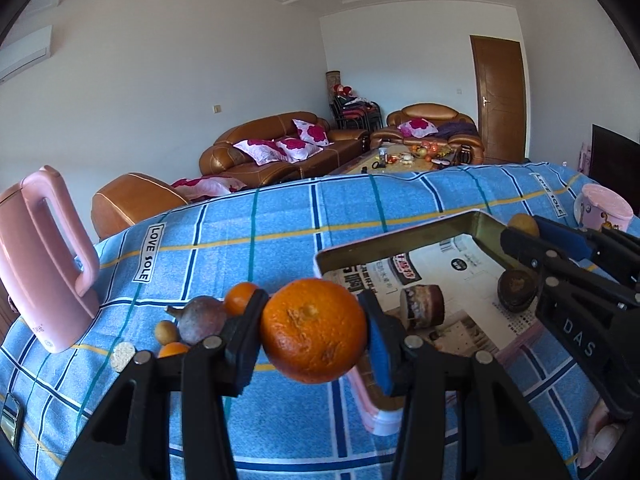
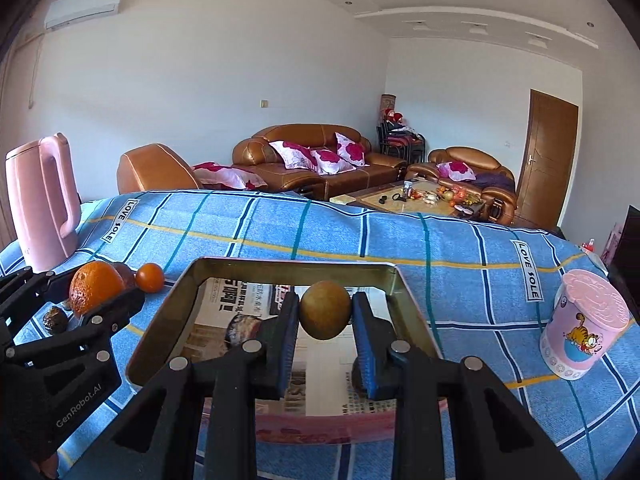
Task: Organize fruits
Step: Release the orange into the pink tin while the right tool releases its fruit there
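Black fingers of the left gripper (image 1: 314, 330) fill the foreground of the left wrist view, clamped on a large orange (image 1: 314, 330) that hangs clear of the blue checked cloth (image 1: 280, 220). Left of the claw a loose cluster sits on the cloth: a small tangerine (image 1: 239, 298), a dull purplish fruit (image 1: 202, 319), a small tan fruit (image 1: 166, 332). Right of the claw lies the metal tray (image 1: 400, 240), lined with newspaper, a dark fruit (image 1: 516, 290) already inside. Risk: the orange is round and gripped only at its sides; a tilt over the tray rim could let it roll out, or it could clip the rim's near edge.

Right wrist view: the right gripper (image 2: 325, 310) is closed on a small yellow-brown fruit (image 2: 325, 310), held above the tray's (image 2: 296, 266) newspaper floor. Left gripper (image 2: 94, 300) with its orange (image 2: 96, 286) comes close at this claw's left. Risk: both claws converge on one tray and could collide; a release from height may send the fruit bouncing. The pink cup (image 2: 584, 324) stands well apart on the right, the pink kettle (image 2: 40, 200) far left.
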### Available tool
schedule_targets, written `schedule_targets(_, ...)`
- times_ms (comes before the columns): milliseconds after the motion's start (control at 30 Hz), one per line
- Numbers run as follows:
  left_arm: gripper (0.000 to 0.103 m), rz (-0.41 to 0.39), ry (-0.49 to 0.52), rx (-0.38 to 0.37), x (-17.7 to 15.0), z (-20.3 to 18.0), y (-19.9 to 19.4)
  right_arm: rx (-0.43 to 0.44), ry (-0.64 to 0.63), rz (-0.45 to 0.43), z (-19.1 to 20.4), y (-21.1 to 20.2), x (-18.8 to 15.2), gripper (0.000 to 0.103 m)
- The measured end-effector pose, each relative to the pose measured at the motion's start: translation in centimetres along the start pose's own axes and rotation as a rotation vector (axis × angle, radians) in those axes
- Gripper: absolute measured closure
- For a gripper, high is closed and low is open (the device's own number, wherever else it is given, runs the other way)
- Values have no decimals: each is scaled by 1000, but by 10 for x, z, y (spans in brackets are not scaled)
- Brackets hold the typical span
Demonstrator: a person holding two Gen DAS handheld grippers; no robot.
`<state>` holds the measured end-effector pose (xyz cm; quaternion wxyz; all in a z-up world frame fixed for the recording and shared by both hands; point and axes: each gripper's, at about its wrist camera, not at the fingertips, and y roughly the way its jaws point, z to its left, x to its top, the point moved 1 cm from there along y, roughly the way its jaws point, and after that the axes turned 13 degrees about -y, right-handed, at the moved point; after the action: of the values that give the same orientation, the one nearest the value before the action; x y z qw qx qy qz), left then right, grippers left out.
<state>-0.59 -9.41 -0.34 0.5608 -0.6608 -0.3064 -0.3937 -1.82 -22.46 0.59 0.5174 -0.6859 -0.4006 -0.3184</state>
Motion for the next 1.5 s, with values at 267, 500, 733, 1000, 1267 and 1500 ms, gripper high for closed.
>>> schedule_targets(267, 55, 37, -4, -60, 6, -32, 17, -48, 44, 29, -34, 10, -6, 74)
schedule_targets(500, 55, 83, -10, -98, 10, -49, 34, -81, 37, 43, -44, 18, -6, 74)
schedule_targets(733, 55, 149, -12, -138, 10, -54, 48, -41, 33, 79, -45, 32, -3, 74)
schedule_targets(1000, 55, 194, -33, -160, 8, -51, 54, 52, 2, 128, -37, 48, -2, 74)
schedule_targets(1267, 55, 196, -37, -159, 8, -50, 55, 129, 7, 163, -35, 58, -3, 74)
schedule_targets(1500, 55, 191, -50, -163, 9, -47, 54, 178, 28, 161, -33, 57, -8, 74)
